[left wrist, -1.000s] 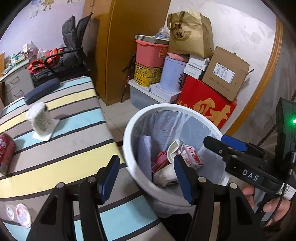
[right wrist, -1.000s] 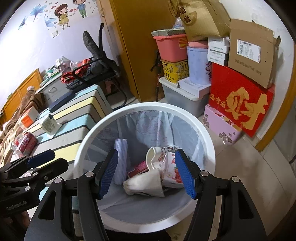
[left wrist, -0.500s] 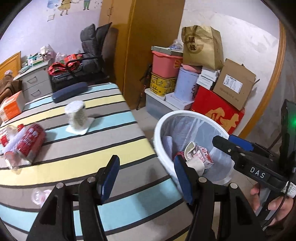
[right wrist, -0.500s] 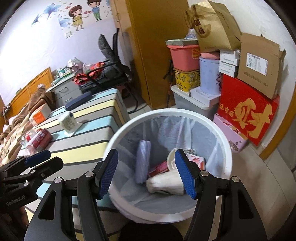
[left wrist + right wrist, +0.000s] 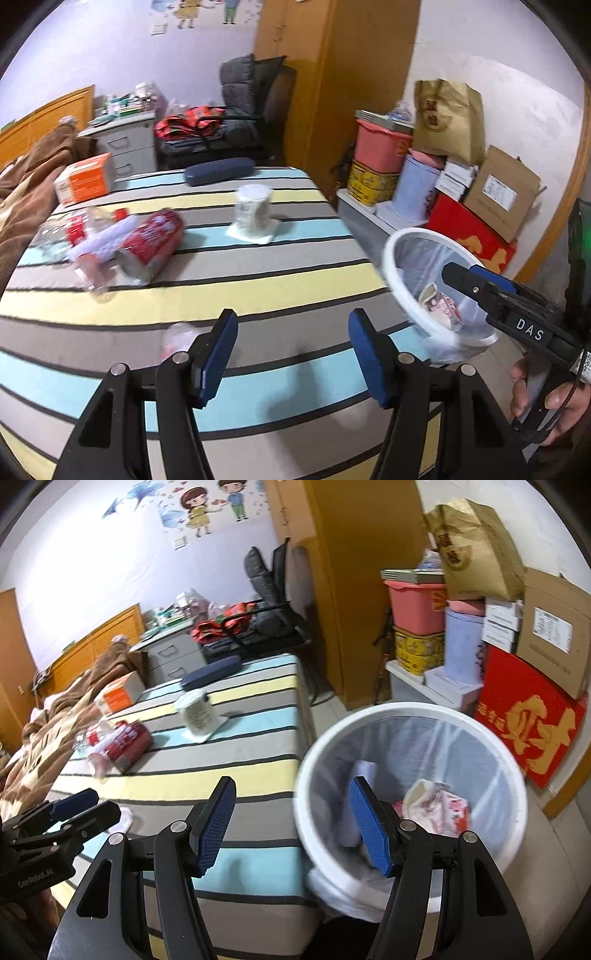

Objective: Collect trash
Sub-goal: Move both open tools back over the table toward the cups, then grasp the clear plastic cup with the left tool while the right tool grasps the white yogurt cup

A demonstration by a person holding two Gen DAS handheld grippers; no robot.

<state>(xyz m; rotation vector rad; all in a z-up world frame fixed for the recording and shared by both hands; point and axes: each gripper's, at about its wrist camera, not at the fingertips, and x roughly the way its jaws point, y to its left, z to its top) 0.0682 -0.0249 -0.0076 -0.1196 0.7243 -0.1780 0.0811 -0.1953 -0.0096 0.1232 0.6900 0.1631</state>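
Note:
A white trash bin lined with a clear bag stands beside the striped bed; it holds a carton and crumpled wrappers. It also shows in the left wrist view. On the bed lie a red crumpled packet, a clear plastic bottle, a white paper cup on a napkin, and a small clear cup near my left gripper. My left gripper is open and empty above the bed. My right gripper is open and empty at the bin's near-left rim.
An orange box and a dark blue case lie at the bed's far end. Stacked boxes, tubs and a red carton stand against the wall behind the bin. A chair and drawers stand beyond the bed.
Both grippers have swung left away from the bin toward the bed. The bin has slid right in both views and more of the bed's trash shows. Both stay open and empty.

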